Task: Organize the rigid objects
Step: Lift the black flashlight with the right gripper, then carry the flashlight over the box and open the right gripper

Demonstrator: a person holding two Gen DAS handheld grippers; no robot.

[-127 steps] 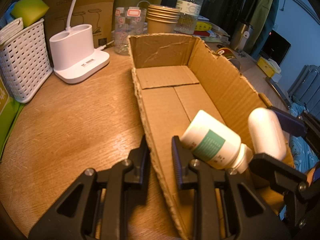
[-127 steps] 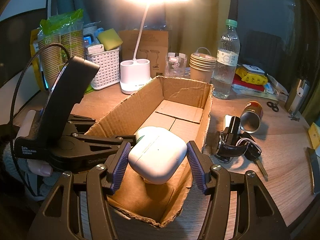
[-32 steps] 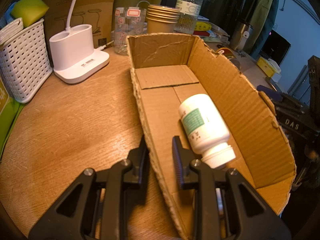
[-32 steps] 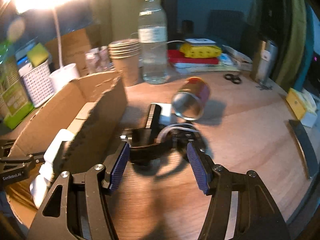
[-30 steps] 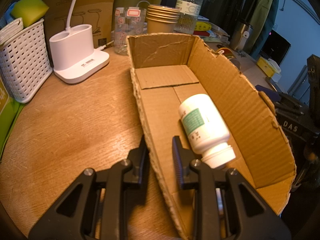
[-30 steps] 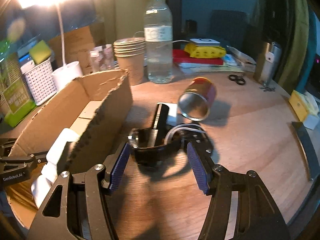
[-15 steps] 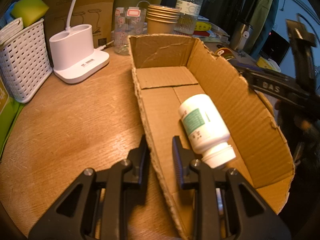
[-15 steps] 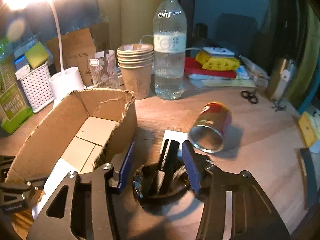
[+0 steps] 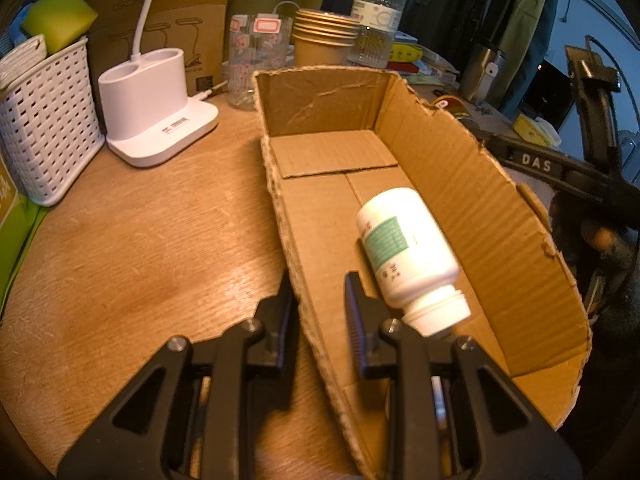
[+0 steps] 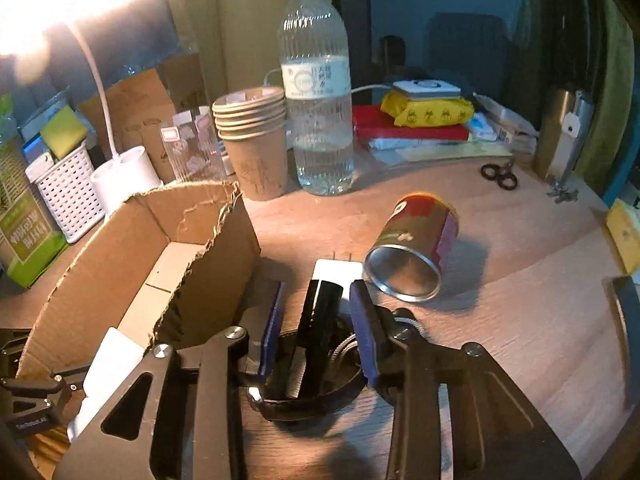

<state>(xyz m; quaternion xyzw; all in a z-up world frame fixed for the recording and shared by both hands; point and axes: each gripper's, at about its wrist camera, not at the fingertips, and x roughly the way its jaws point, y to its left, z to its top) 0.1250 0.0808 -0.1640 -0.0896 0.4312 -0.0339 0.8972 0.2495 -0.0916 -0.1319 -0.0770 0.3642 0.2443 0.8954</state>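
My left gripper (image 9: pixel 316 304) is clenched on the near side wall of the cardboard box (image 9: pixel 472 200), one finger outside and one inside. A white bottle (image 9: pixel 408 248) lies on its side on the box floor. My right gripper (image 10: pixel 316 320) has just been closing around a black clip-like object (image 10: pixel 320 320) that lies on the desk (image 10: pixel 520 280) just beside the box; it seems the blue pads are near it, but I cannot tell whether they press it yet. A red can (image 10: pixel 416 248) lies near.
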